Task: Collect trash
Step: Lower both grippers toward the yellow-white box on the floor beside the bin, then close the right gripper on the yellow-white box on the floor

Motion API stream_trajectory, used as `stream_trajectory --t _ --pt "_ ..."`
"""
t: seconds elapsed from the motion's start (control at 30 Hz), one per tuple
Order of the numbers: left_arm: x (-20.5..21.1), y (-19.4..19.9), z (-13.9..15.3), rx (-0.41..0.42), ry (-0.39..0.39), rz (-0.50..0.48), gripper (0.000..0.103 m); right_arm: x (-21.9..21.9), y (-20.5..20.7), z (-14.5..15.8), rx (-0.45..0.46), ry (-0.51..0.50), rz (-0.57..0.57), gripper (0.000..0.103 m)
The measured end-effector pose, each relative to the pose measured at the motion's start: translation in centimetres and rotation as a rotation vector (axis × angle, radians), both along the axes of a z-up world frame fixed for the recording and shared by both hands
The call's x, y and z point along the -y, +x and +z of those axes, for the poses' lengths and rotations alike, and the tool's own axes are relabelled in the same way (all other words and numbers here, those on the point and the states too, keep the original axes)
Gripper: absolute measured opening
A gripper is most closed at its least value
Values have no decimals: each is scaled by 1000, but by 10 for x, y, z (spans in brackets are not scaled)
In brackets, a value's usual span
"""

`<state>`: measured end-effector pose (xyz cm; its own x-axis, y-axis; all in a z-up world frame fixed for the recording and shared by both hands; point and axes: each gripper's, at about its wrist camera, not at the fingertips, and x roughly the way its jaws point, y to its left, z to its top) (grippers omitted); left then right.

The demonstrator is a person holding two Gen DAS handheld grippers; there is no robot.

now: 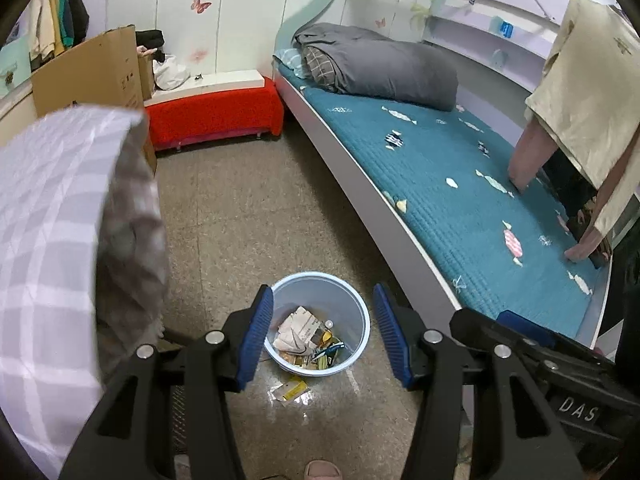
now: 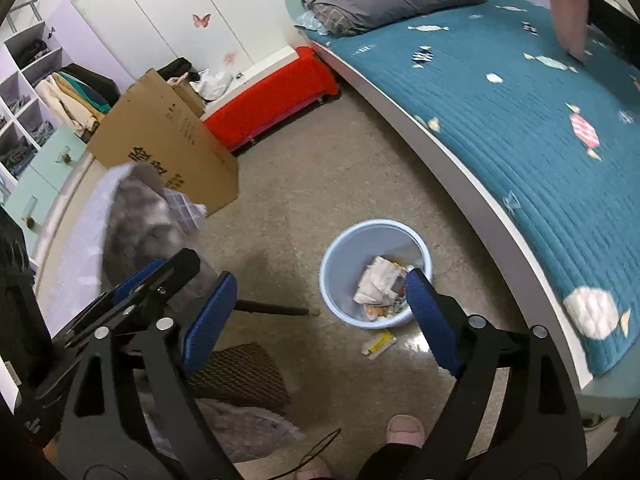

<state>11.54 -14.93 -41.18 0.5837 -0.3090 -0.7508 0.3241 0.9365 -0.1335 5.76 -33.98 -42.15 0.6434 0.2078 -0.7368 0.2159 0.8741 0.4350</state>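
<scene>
A light blue bin (image 1: 320, 292) stands on the floor beside the bed and holds crumpled paper (image 1: 298, 330) and coloured wrappers. A yellow wrapper (image 1: 290, 392) lies on the floor just in front of it. My left gripper (image 1: 326, 336) hovers above the bin, open, with nothing between its blue pads. In the right wrist view the bin (image 2: 360, 248) sits a little right of centre, with the yellow wrapper (image 2: 378, 344) below it. My right gripper (image 2: 320, 316) stands wide open and empty above the floor left of the bin.
A bed with a teal quilt (image 1: 440, 184) runs along the right. A red bench (image 1: 212, 116) and a cardboard box (image 1: 92, 72) stand at the back. Checked fabric (image 1: 48, 220) fills the left. A woven mat (image 2: 240, 376), a dark rod (image 2: 272, 308) and a pink slipper (image 2: 406, 430) are near.
</scene>
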Motion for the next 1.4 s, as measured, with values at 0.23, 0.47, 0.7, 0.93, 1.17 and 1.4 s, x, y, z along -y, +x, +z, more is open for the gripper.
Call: stream_trajectory --t 0.23,0.47,0.7,0.93,1.17,1.4 --pt "0 -28 -92 -4 23 -21 52 -3 -31 -88 -30 -8 -52 86" --pt "-6 -32 -204 -40 45 5 52 -8 -33 -201 -89 -11 -44 86" --pt "-14 -18 -319 -91 66 41 52 -17 -15 -317 -134 -2 -12 86" --pt "-19 1 -401 -87 83 74 52 -22 3 -392 -146 11 -9 86" --pt "-21 19 -451 -84 104 100 52 -24 20 -447 -144 29 -10 86" --pt "-32 25 -484 -97 123 125 52 -35 30 -473 -150 33 4 86"
